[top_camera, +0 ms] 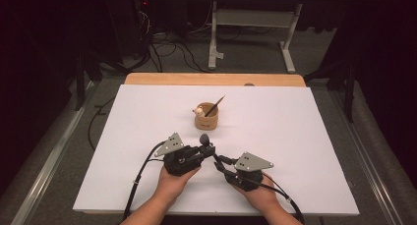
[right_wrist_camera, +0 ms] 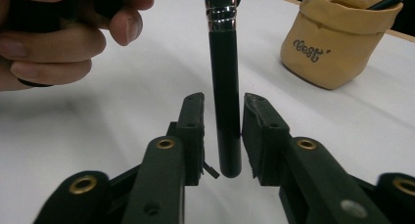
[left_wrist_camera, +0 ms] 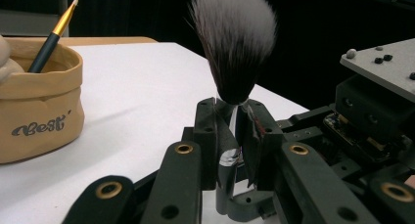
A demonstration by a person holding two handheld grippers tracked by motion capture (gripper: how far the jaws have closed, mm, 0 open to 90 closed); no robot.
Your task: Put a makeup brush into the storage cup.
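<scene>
Pouch [top_camera: 206, 118] blocks ahead; white table [top_camera: 295, 136] open elsewhere.

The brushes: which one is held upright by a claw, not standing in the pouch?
The fluffy makeup brush, gripped by the left claw. The slim gold-tipped brush leans inside the tan pouch.

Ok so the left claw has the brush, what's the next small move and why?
Probably shut the right claw on the brush handle: its jaws flank the handle with small gaps, while the left claw grips near the bristles. That would complete a handover toward the pouch.
</scene>
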